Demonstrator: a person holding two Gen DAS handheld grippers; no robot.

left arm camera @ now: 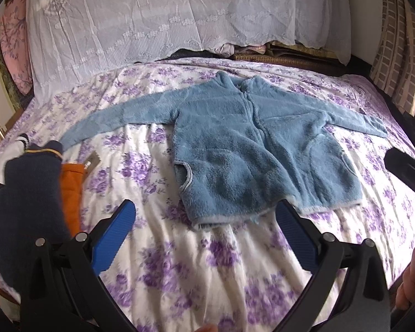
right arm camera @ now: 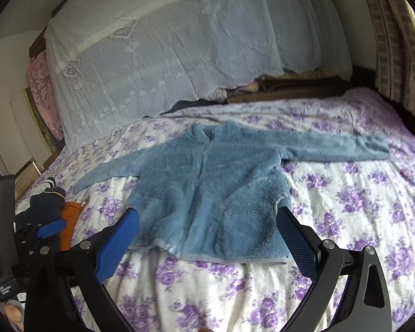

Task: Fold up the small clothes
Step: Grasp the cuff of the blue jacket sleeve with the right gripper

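We see the blue fleece jacket (left arm camera: 243, 149) spread flat mid-frame on the floral bed (left arm camera: 152, 262), sleeves out. Our left gripper (left arm camera: 207, 238) and right gripper (right arm camera: 207, 238) hover spread, empty; perhaps folded clothes (left arm camera: 27, 193) sit lower left.

One blue fleece jacket (left arm camera: 251, 149); one navy garment (left arm camera: 27, 202); one orange garment (left arm camera: 70, 193).

Blue fleece jacket (left arm camera: 251, 149) lies flat, front up, sleeves spread wide.
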